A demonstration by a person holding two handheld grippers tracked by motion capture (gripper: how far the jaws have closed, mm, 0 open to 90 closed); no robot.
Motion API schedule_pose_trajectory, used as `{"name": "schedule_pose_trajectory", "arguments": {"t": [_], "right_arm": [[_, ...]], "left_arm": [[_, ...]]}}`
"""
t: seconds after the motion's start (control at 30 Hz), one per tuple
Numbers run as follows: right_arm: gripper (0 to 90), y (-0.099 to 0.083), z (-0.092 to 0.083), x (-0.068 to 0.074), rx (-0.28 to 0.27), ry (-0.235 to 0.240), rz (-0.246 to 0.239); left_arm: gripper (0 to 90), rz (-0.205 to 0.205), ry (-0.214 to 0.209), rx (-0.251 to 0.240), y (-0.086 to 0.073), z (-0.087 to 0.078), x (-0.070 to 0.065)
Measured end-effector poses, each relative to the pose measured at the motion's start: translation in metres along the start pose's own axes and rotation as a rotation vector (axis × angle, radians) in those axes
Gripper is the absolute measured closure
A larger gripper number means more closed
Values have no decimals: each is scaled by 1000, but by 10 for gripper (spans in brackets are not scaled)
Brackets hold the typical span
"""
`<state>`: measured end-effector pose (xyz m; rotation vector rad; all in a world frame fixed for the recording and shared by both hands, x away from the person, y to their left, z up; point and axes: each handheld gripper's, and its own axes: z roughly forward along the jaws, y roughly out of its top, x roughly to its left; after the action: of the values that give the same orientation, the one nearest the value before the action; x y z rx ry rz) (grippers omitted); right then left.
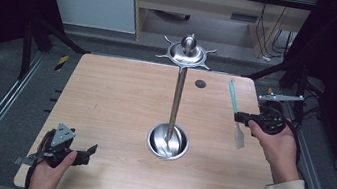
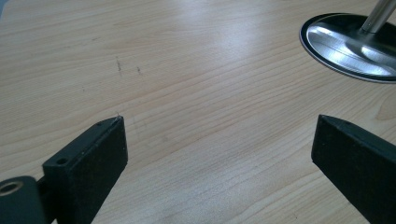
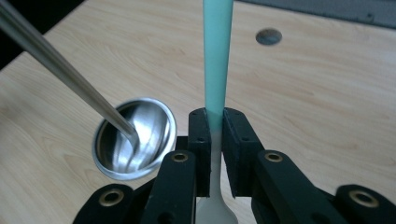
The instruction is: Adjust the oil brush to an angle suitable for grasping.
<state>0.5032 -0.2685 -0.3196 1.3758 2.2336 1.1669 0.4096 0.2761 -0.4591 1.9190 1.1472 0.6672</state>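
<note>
One steel stand [image 1: 179,81] rises upright from its dished base [image 1: 168,142] at table [image 1: 115,101] centre; the dish holds only the pole. One spatula [image 1: 234,112], teal handle pointing away from the person, blade nearer, is clamped mid-length by the right gripper [image 1: 241,118]. Left gripper [image 1: 89,151]: jaws wide apart, holding nothing.

Bright tabletop, dark surroundings, glare on steel.

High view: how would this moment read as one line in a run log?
right tool: shut on spatula, held above table | left tool: open, holding nothing, near table's front-left | metal stand: upright, mid-table
</note>
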Motion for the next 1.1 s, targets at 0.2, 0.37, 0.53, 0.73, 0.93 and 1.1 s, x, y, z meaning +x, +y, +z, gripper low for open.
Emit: {"name": "schedule_pose_trajectory", "arguments": {"t": [0.2,0.37,0.53,0.73,0.93,1.1], "right_arm": [[822,7,-22,23,-118,39,-41],[822,8,-40,44,-206,59,-90],[821,5,-51,54,-246,86,-120],[822,4,-59,59,-289,110,-145],[821,6,-67,69,-322,145,-184],[821,10,-72,77,-346,171,-213]], "left_arm": [[32,1,-1,-1,0,0,0],[32,-2,-2,0,0,0,0],[32,1,-1,4,0,0,0],[32,-2,-1,2,0,0,0],[32,-4,-1,3,-1,0,0],[32,-1,0,3,-1,0,0]]}}
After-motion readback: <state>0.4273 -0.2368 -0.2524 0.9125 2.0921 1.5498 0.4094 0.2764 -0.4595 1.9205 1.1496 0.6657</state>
